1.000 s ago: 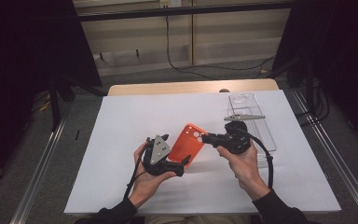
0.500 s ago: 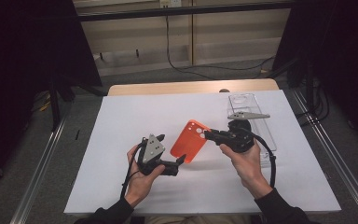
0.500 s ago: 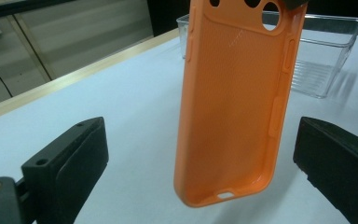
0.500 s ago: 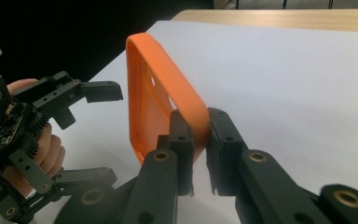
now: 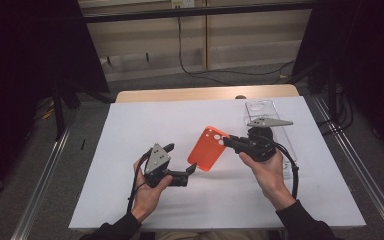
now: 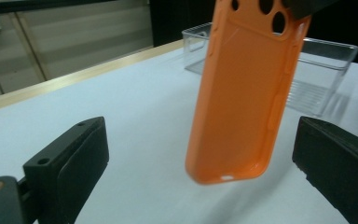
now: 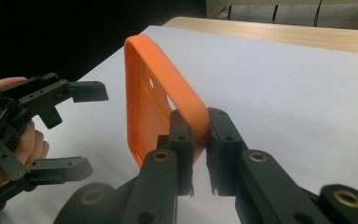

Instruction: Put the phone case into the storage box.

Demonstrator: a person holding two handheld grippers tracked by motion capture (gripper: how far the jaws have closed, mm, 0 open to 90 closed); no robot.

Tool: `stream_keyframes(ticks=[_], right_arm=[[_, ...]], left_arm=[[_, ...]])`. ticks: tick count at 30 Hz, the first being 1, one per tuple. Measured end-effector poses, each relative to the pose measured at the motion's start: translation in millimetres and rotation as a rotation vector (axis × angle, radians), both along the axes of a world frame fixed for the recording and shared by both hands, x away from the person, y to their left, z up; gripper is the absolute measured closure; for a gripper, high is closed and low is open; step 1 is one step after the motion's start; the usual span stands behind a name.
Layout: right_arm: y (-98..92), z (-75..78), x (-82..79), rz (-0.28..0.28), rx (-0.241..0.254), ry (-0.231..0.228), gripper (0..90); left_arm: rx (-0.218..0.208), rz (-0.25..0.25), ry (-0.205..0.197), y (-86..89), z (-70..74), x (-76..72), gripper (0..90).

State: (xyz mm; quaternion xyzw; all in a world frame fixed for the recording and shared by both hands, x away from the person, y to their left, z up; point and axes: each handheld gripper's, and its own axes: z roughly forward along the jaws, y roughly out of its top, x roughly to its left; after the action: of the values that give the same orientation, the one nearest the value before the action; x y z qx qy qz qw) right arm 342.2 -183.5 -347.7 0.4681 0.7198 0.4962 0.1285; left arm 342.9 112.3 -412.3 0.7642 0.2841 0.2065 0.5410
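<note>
An orange phone case [image 5: 207, 148] hangs tilted above the white table [image 5: 130, 130], camera holes at its top. My right gripper [image 5: 228, 142] is shut on the case's upper right edge; in the right gripper view both pads pinch the rim of the case [image 7: 168, 93], with the gripper [image 7: 199, 128] closed on it. My left gripper [image 5: 181, 159] is held open just left of and below the case. In the left gripper view the lower end of the case [image 6: 242, 102] hangs between that gripper's [image 6: 200, 135] spread jaws without touching either.
A clear plastic box [image 5: 267, 120] stands on the table at the back right, behind my right hand; it also appears as the clear box [image 6: 321, 70] in the left gripper view. A wooden table edge [image 5: 205, 93] runs along the back. Metal rails flank the table.
The left gripper has drawn back slightly to the left, away from the case's lower end. The case stays in the right gripper, a touch higher.
</note>
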Motion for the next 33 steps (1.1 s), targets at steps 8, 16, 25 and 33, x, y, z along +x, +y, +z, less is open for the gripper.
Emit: stream_keyframes(ticks=[8,16,25,33], right_arm=[[-7.3,1.0,1.6,-0.012,0.005,-0.015,81.5],[-14.9,4.3,1.7,-0.035,-0.006,-0.03,81.4],[-23.4,7.3,1.3,-0.059,-0.014,-0.042,81.4],[-30.8,8.6,2.0,-0.081,-0.02,-0.047,81.4]], left_arm=[[-0.036,0.016,0.004,7.2,-2.2,1.2,3.0],[-0.092,0.021,-0.008,14.4,-5.0,0.7,3.0],[-0.14,0.009,-0.06,24.9,-8.4,-1.3,4.7],[-0.173,0.037,-0.056,43.0,-9.9,-1.9,3.3]])
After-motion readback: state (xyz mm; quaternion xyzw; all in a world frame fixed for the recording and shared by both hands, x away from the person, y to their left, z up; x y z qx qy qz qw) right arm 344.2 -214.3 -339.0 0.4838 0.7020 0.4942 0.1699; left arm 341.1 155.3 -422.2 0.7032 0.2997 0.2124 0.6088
